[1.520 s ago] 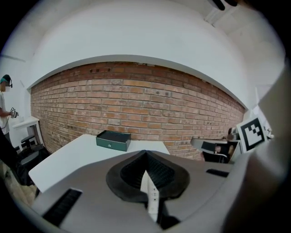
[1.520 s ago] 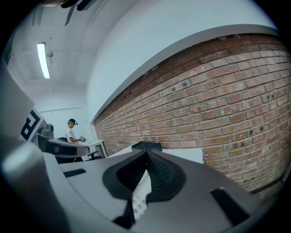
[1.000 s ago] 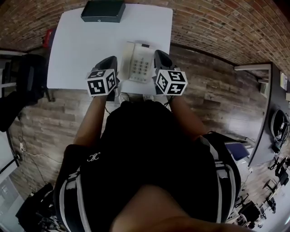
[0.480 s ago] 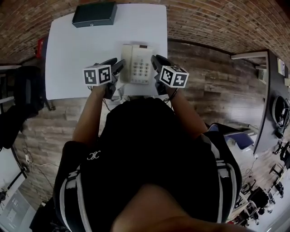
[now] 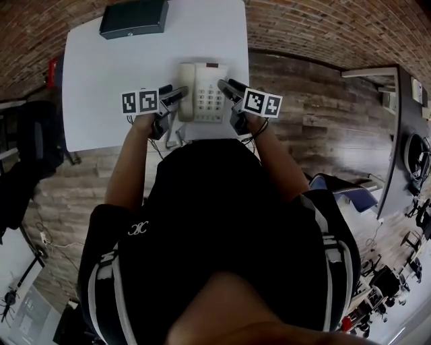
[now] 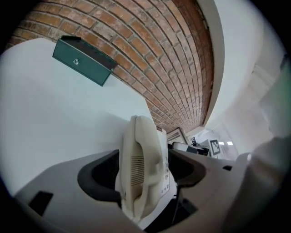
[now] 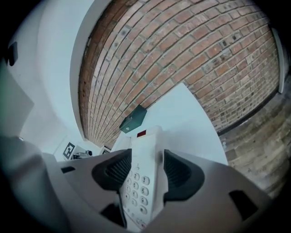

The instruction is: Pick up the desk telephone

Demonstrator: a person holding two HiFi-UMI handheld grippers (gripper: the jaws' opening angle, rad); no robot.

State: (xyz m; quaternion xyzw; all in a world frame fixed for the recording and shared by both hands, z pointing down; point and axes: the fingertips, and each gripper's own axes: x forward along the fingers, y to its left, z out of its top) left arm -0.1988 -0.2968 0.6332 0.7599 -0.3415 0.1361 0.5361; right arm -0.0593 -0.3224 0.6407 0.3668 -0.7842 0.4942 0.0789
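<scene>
Spanning the left and far side: bare white table, green box at its far left corner. Left gripper: jaws apart, just been opening, handset side between them. Phone: on the table, near the front edge, close to the right edge. Right gripper: jaws apart, just been opening, keypad side between them. Arms hide part of the front edge. Both grippers sit lower than a second ago.

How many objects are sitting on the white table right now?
2. The phone lies at the near edge of the table; the dark green box sits at its far left corner. Nothing else shows there.
</scene>
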